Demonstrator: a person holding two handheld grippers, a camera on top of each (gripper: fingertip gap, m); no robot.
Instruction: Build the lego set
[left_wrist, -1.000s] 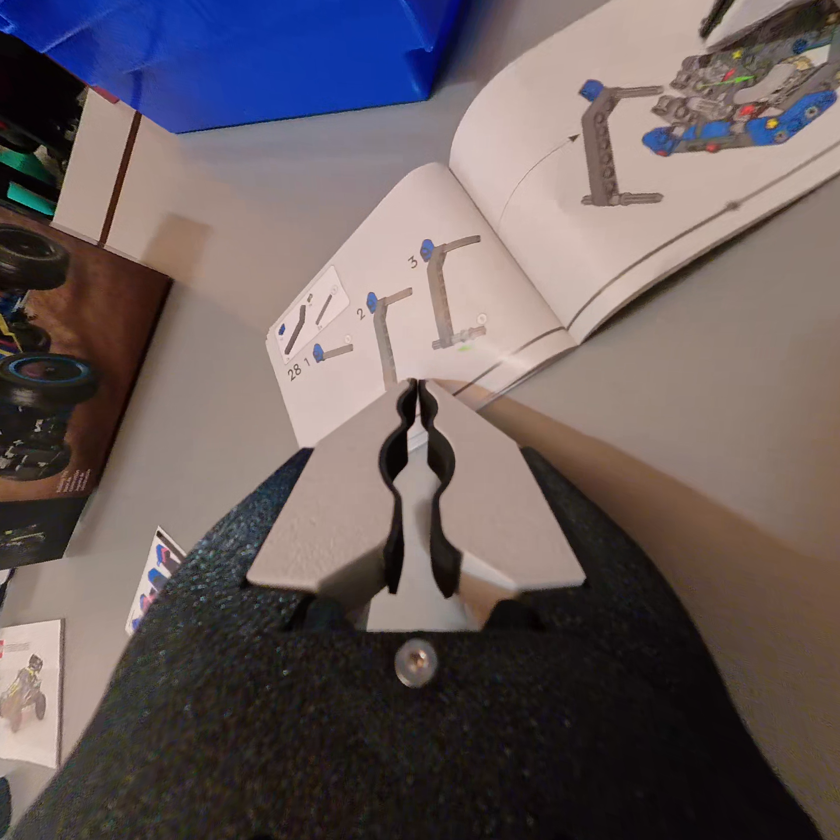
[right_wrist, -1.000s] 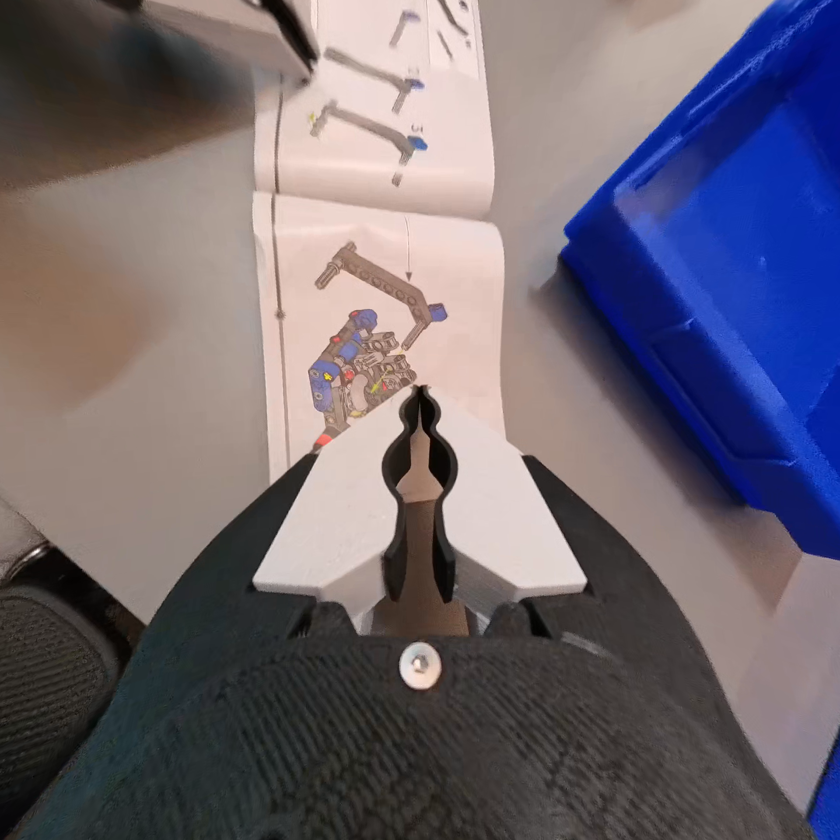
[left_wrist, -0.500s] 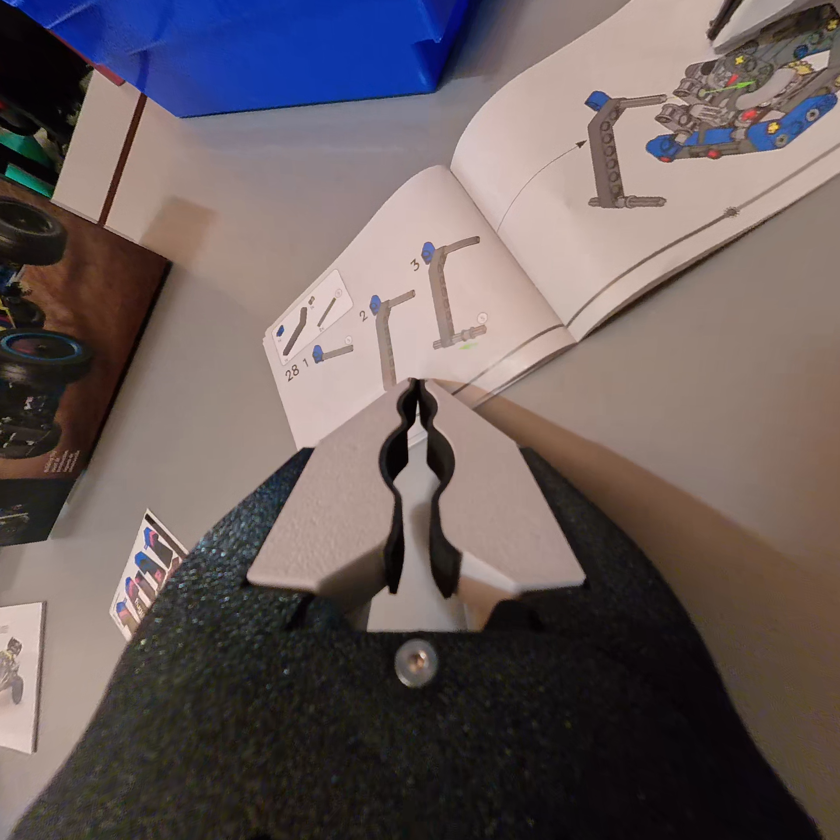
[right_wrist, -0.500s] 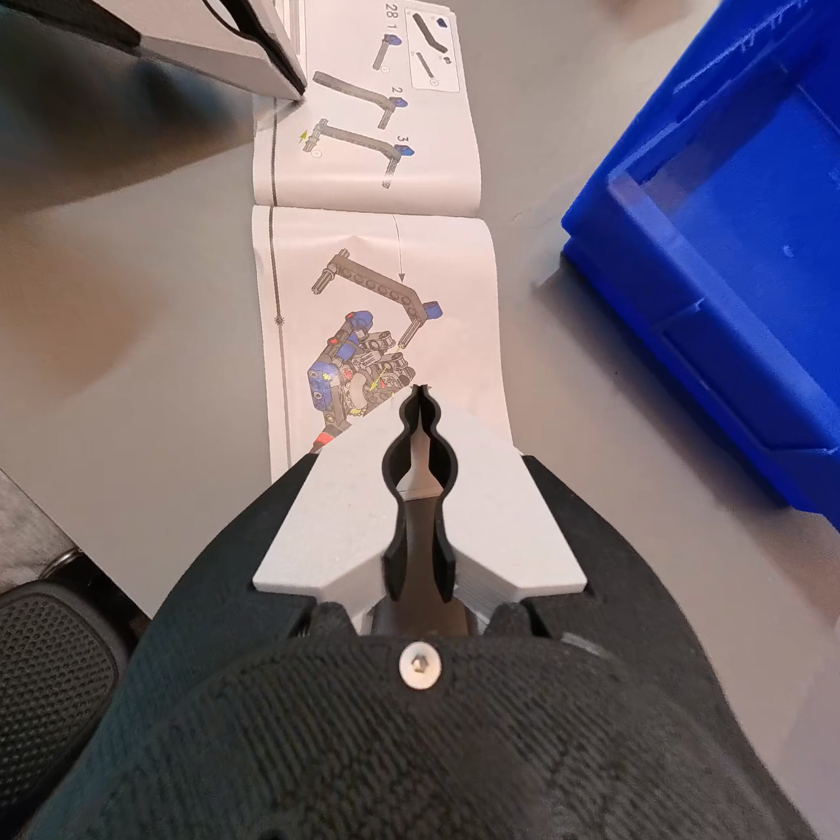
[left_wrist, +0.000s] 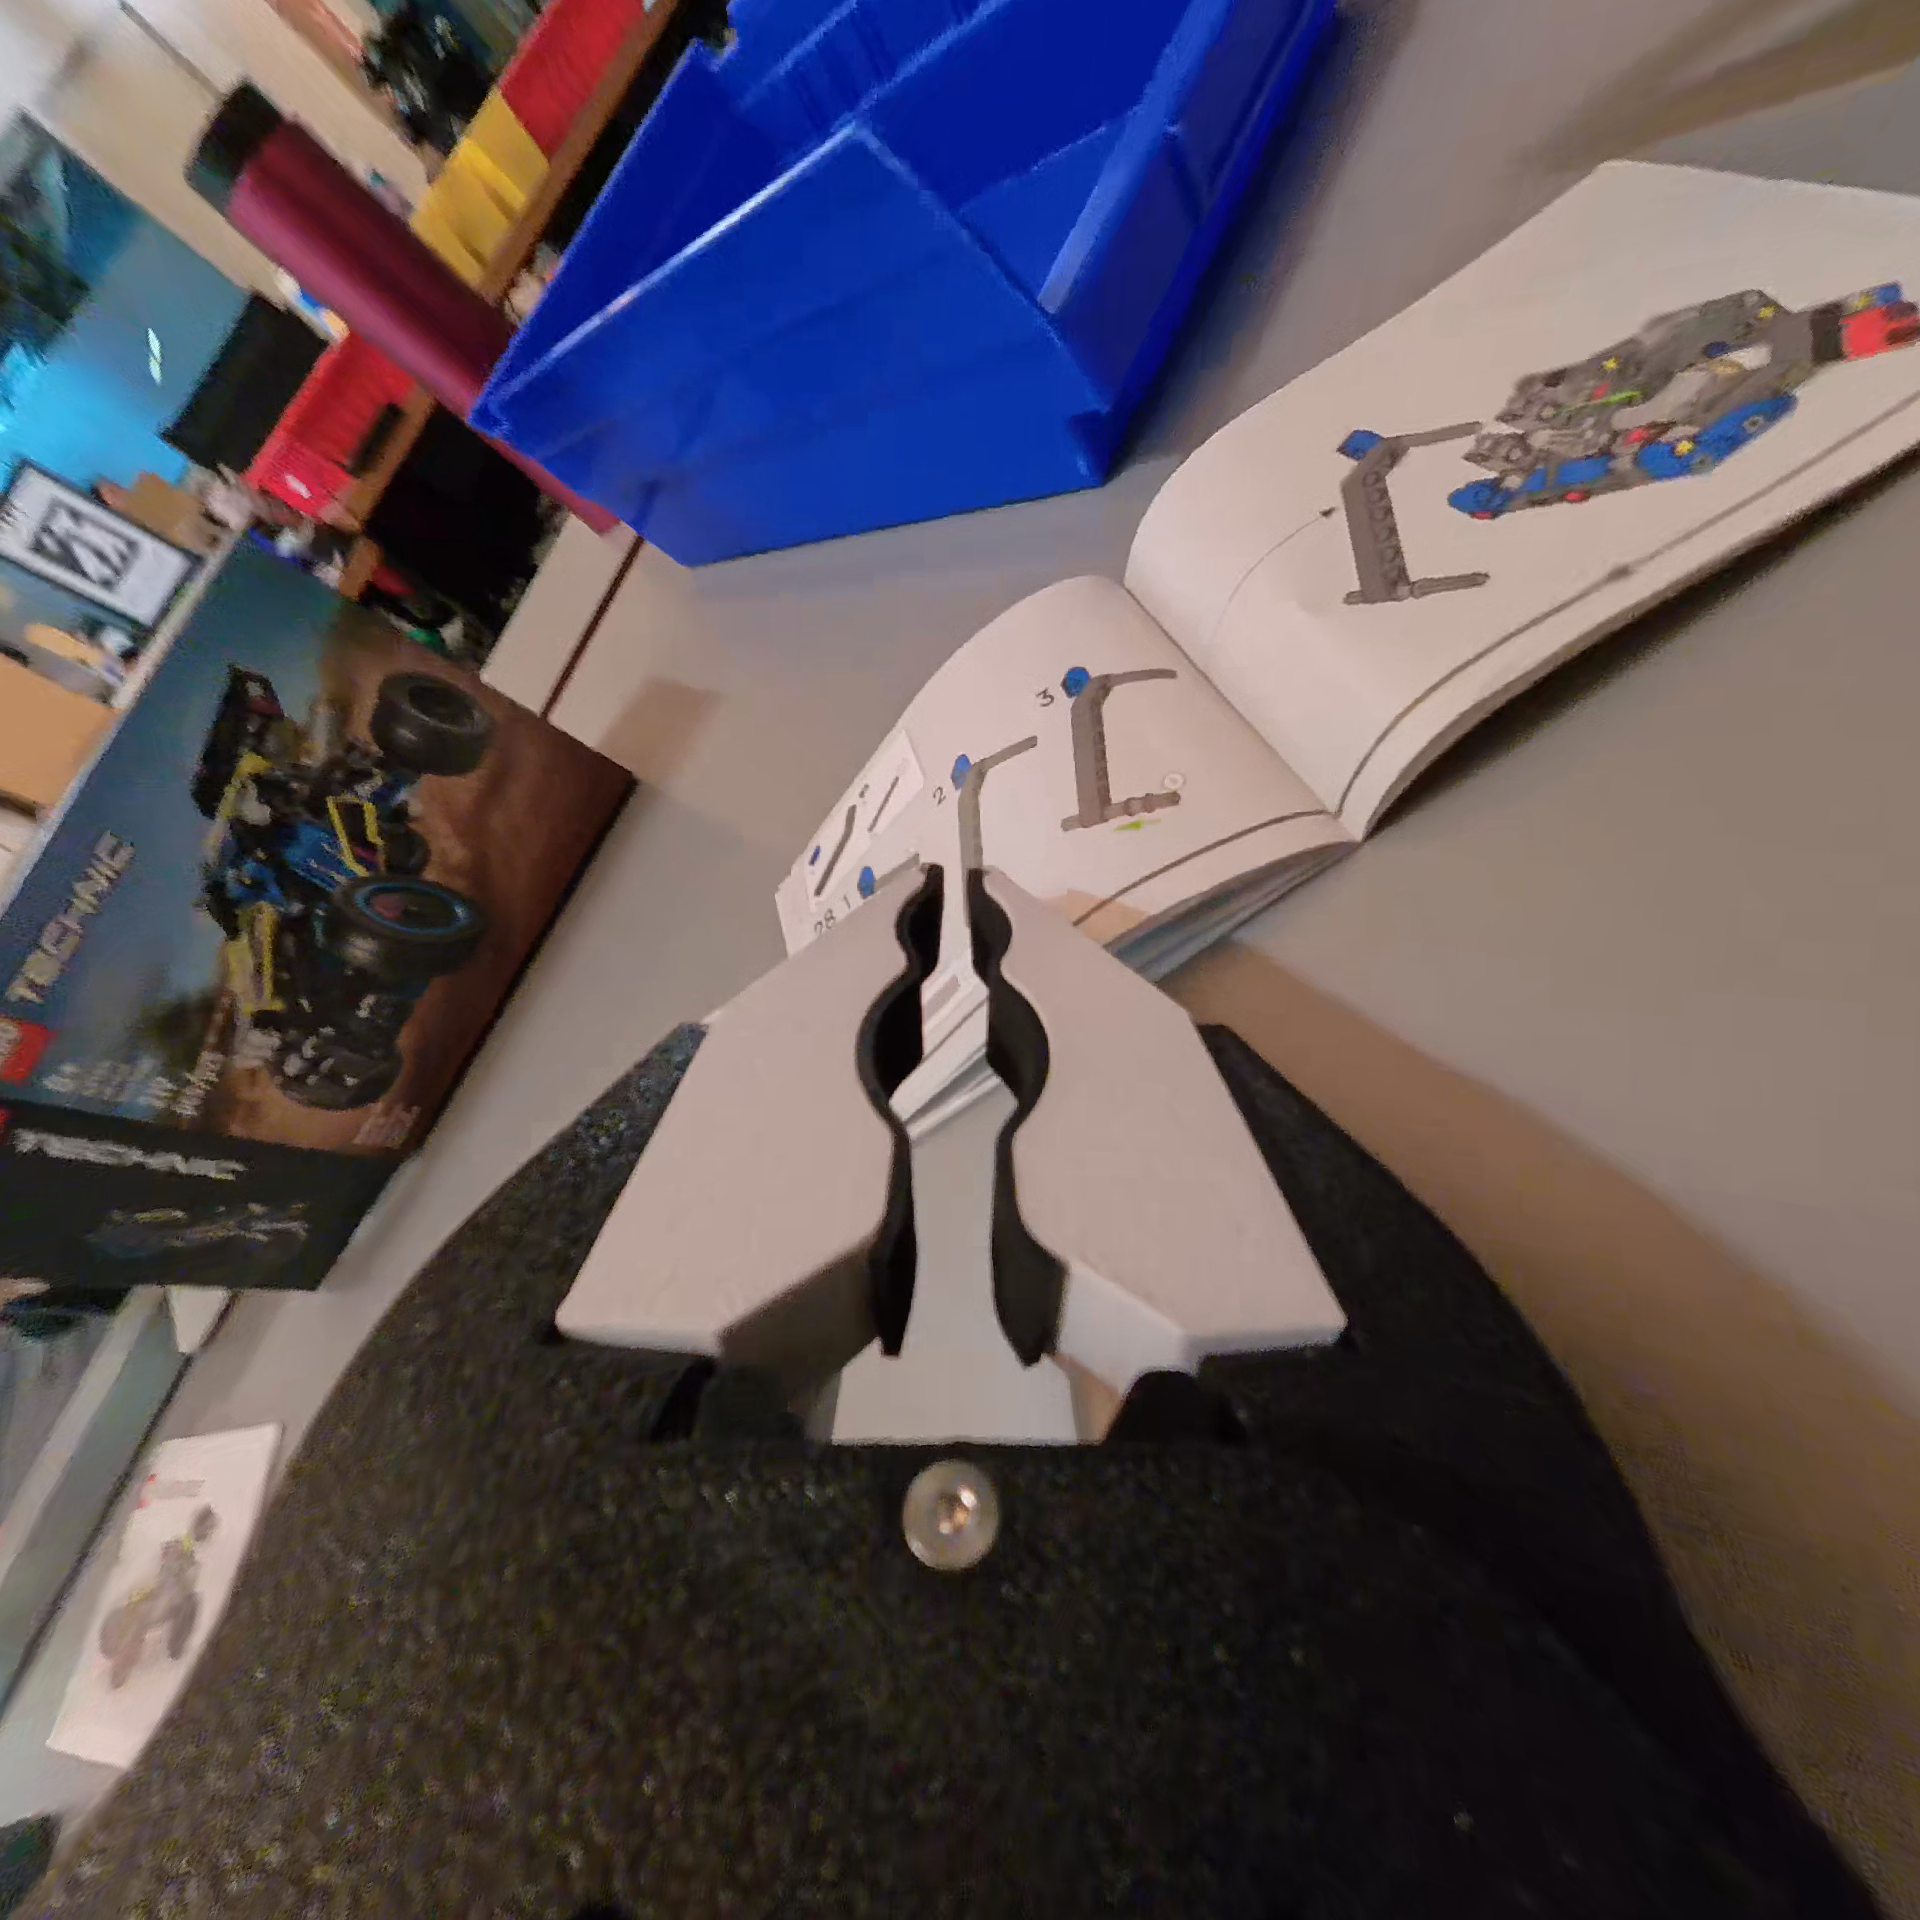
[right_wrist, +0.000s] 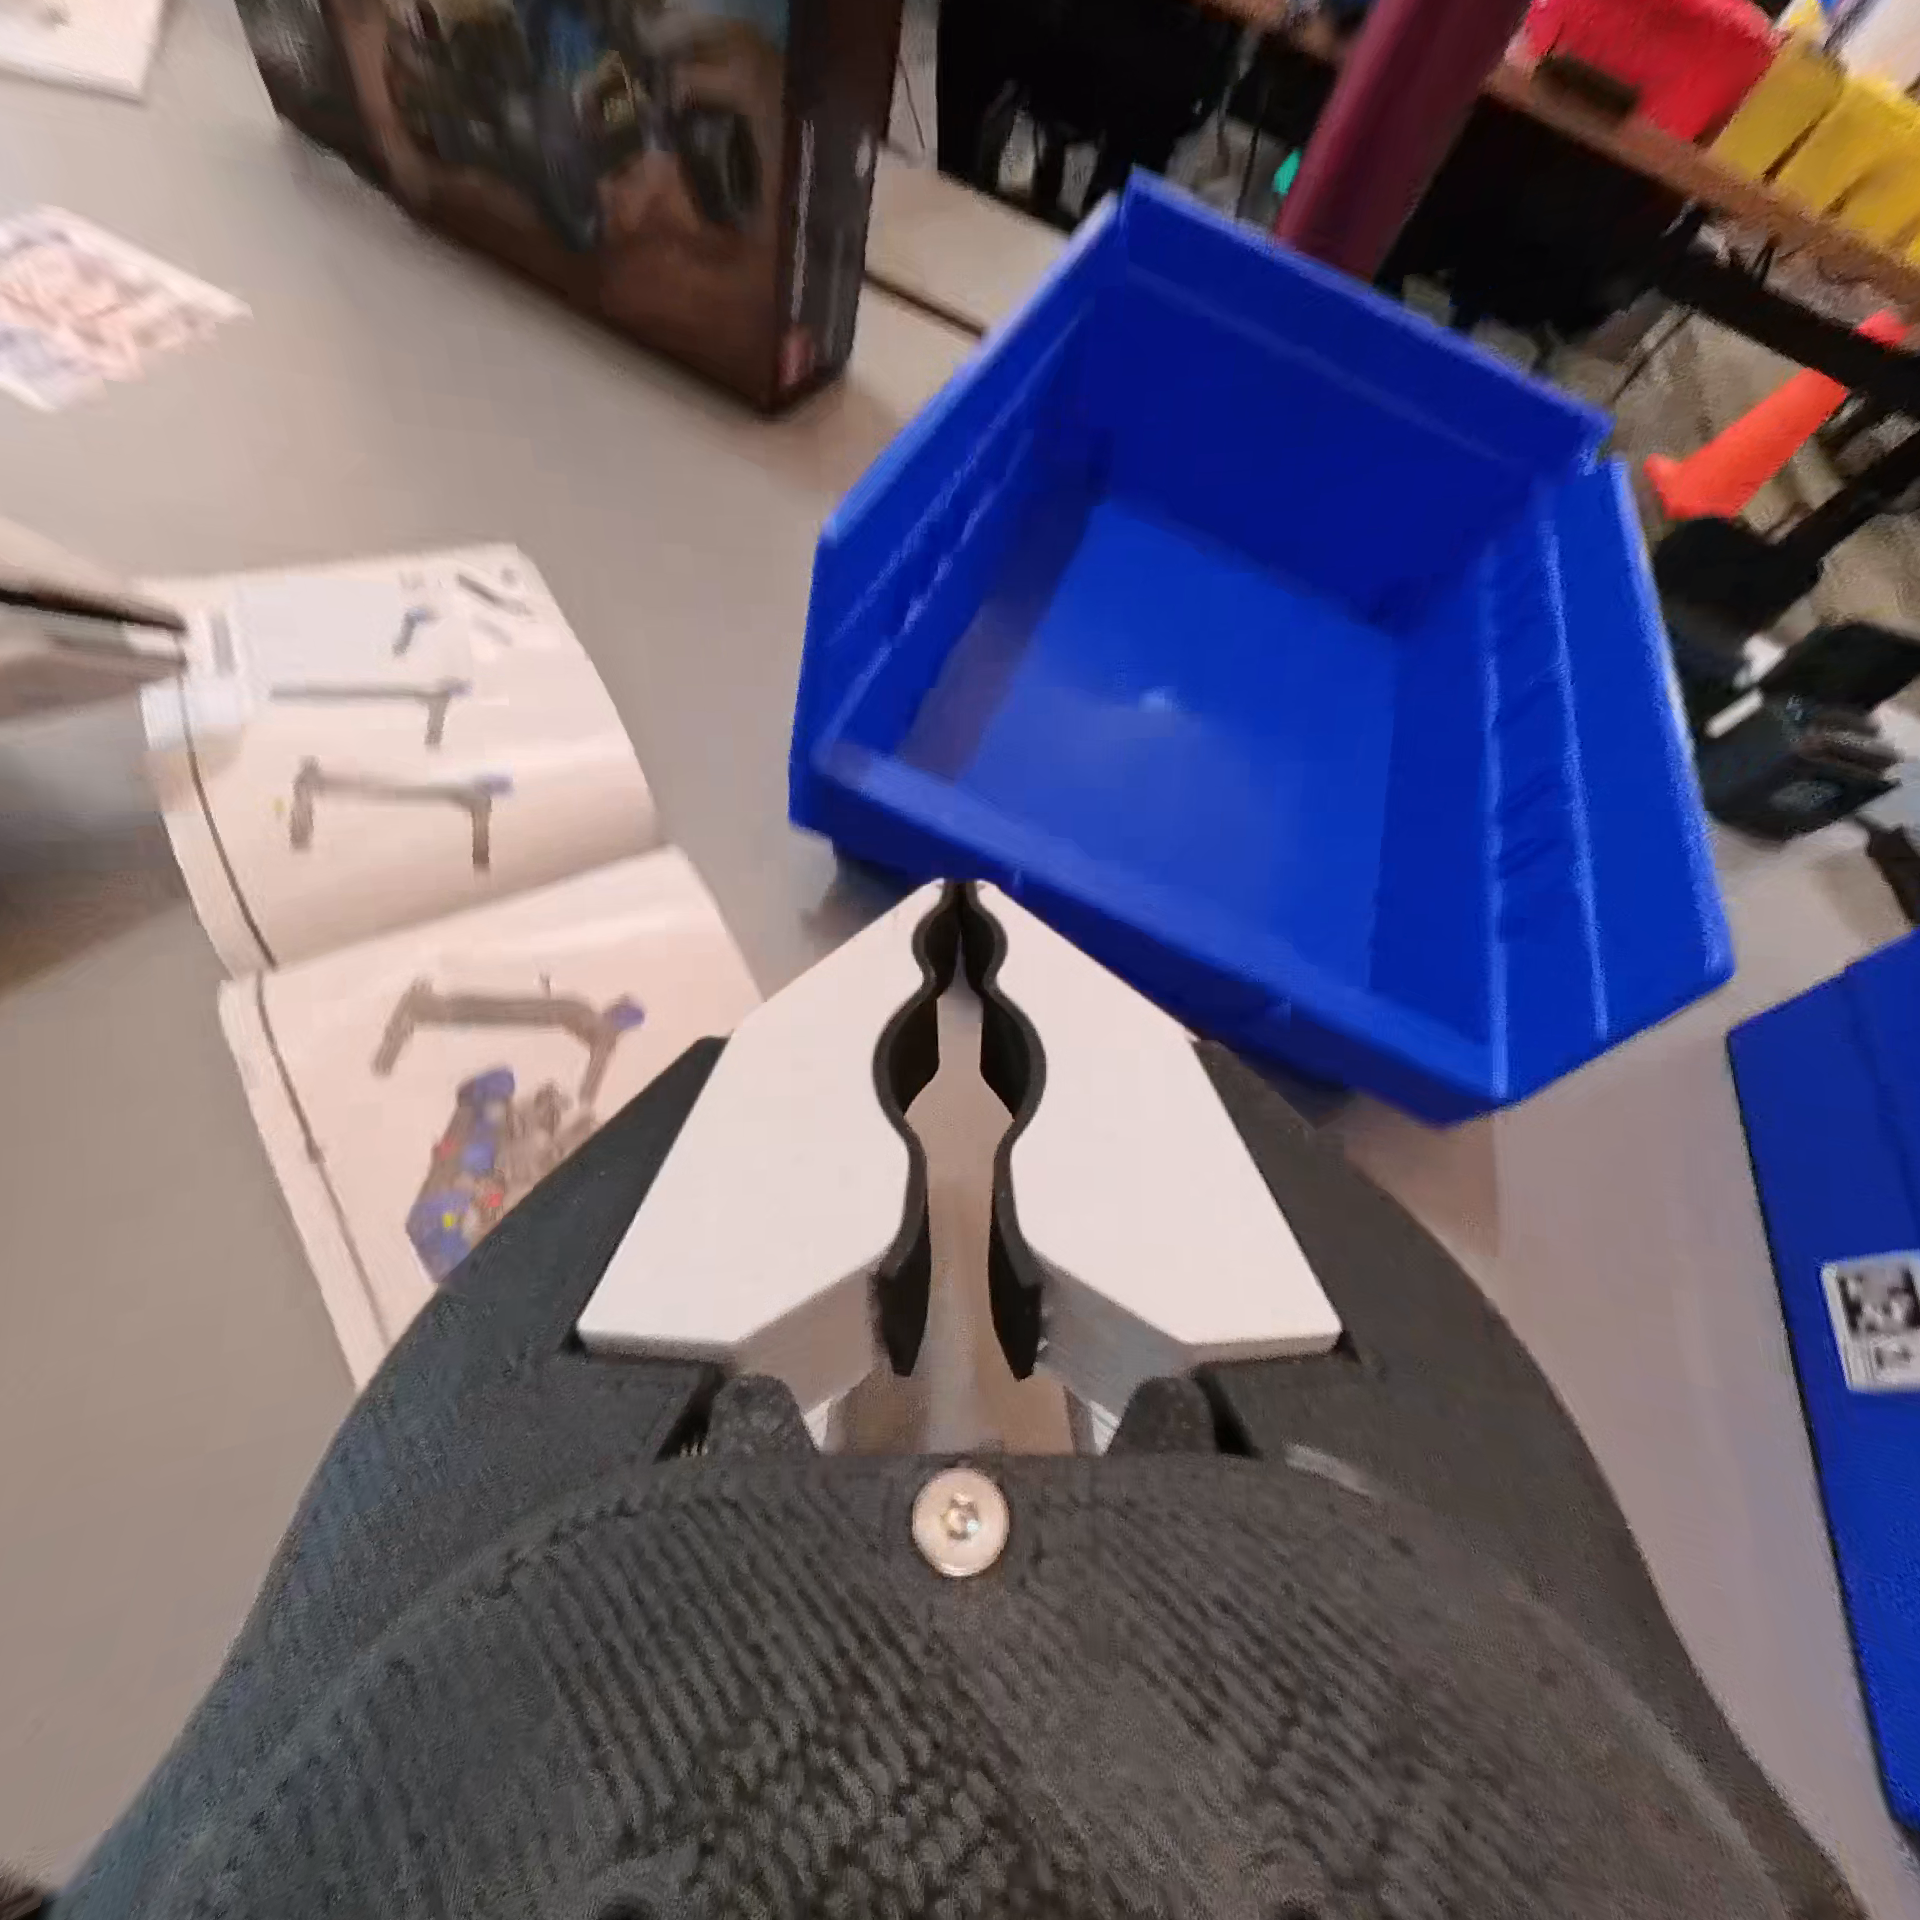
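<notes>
lego instruction booklet (left_wrist: 1226, 748) lies open on the grey table (left_wrist: 1558, 1039) at twelve o'clock of the left gripper (left_wrist: 954, 878), whose tips are almost together and empty. right gripper (right_wrist: 961, 891) likewise, pointing at an apparently empty blue bin (right_wrist: 1226, 748). no loose bricks show, so locate the pictured parts first. only the left view shows the set's box (left_wrist: 270, 914) front.

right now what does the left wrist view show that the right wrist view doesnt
Only left: the left gripper shut and empty, the box front with its pictured car.
Only right: the right gripper shut, the bin interior with no parts visible, an orange cone.
Both: the open manual, the bin, the box, the table.
</notes>
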